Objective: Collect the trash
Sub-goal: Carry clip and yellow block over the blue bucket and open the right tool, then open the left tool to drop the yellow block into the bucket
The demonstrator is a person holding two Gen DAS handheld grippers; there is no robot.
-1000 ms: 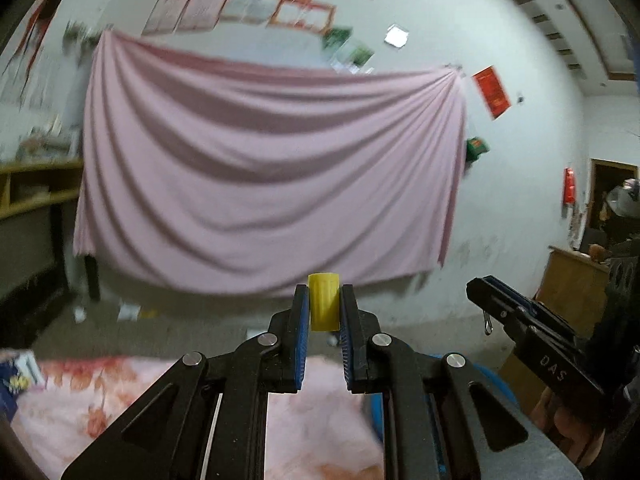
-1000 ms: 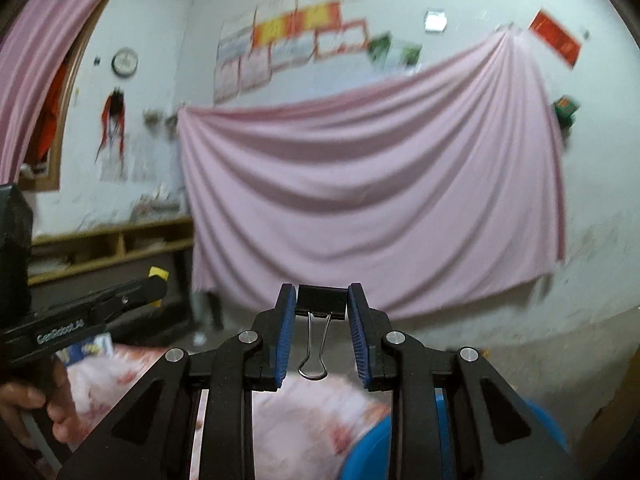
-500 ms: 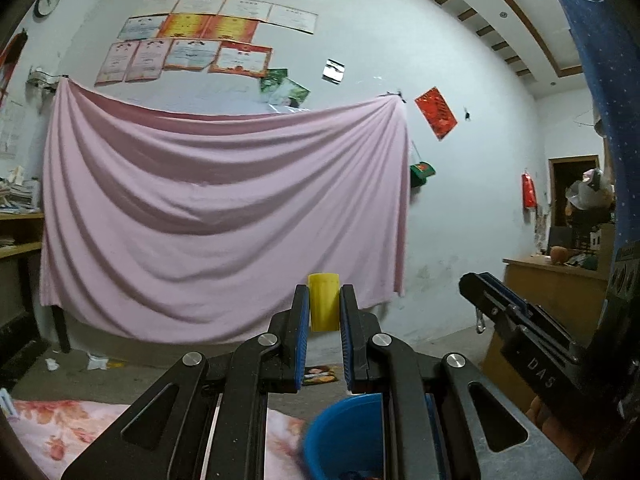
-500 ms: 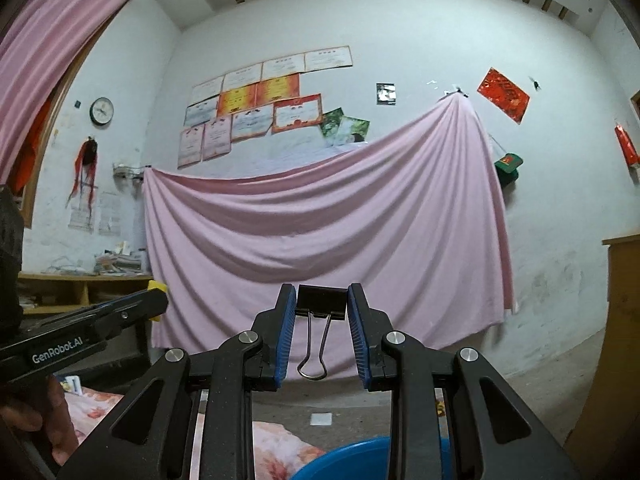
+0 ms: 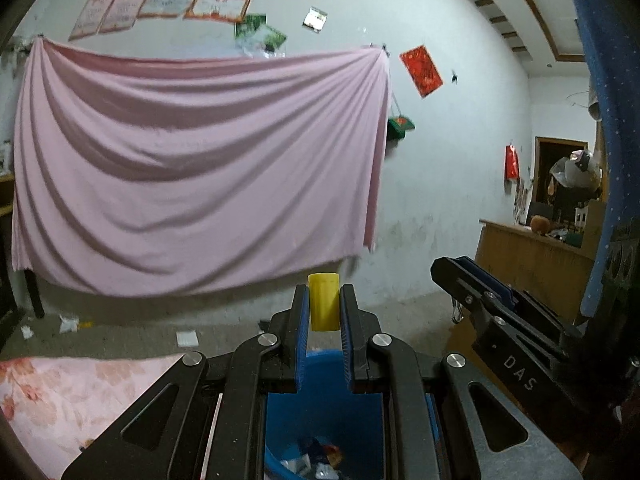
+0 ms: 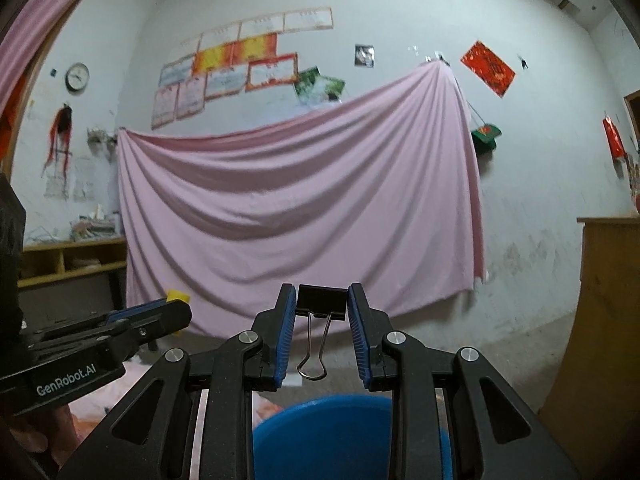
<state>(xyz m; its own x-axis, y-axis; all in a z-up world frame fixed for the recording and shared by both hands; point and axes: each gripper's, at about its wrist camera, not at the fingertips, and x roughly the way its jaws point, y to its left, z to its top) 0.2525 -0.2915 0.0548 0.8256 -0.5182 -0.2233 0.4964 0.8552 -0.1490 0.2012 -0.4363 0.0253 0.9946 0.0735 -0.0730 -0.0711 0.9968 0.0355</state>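
Note:
My left gripper (image 5: pixel 324 304) is shut on a small yellow plastic piece (image 5: pixel 323 300) that stands upright between its blue pads. Below it, the blue bin (image 5: pixel 320 420) holds wrappers and scraps. My right gripper (image 6: pixel 322 304) is shut on a black binder clip (image 6: pixel 322 303) whose wire handles hang down. The blue bin (image 6: pixel 324 436) shows under it too. In the left wrist view the right gripper (image 5: pixel 476 284) comes in from the right. In the right wrist view the left gripper (image 6: pixel 176 308) reaches in from the left with the yellow piece (image 6: pixel 177 295) at its tip.
A pink sheet (image 5: pixel 192 168) hangs on the white back wall. A flower-patterned cloth (image 5: pixel 72 396) covers the surface left of the bin. A wooden counter (image 5: pixel 532 256) stands at the right, low shelves (image 6: pixel 68 258) at the left. Paper scraps (image 5: pixel 68 324) lie on the floor.
Both grippers have swung right, from over the flowered cloth to over the blue bin, whose inside now shows under the left gripper. Both still hold their objects.

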